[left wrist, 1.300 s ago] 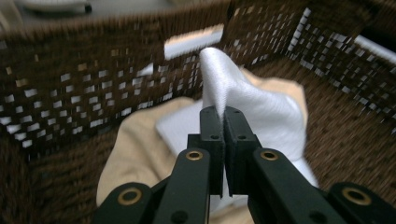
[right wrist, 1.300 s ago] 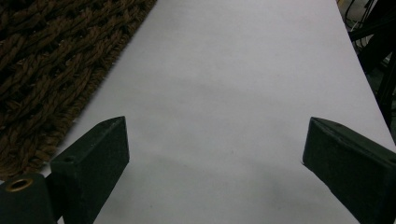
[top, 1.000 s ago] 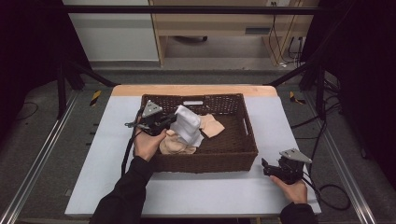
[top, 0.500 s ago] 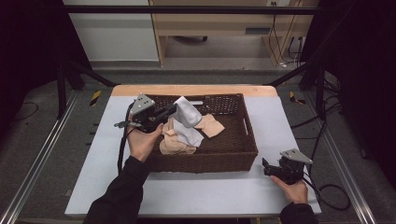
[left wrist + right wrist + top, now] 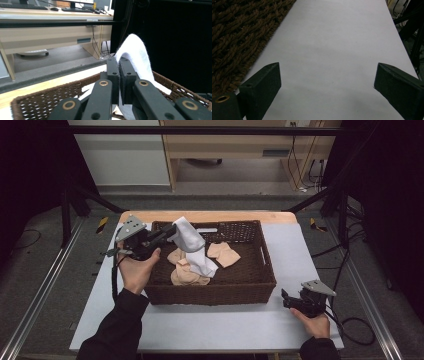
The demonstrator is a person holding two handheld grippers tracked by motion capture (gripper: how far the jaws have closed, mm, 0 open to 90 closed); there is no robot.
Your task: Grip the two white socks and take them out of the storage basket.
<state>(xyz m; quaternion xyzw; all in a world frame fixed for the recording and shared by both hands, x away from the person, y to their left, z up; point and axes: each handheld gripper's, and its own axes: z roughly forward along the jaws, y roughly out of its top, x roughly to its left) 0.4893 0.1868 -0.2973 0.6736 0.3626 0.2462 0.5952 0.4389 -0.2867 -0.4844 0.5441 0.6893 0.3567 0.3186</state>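
We can't read any text, label, brand, no. or sign in these pics: nothing legible on the stuff near the tongs, and whatever sits farther off is too small and blurred to make out.

My left gripper [image 5: 167, 234] pinches a white sock [image 5: 192, 247] by one end. It hangs limp over the basket [image 5: 250, 285], its lower end on the beige socks [image 5: 187, 272] inside.
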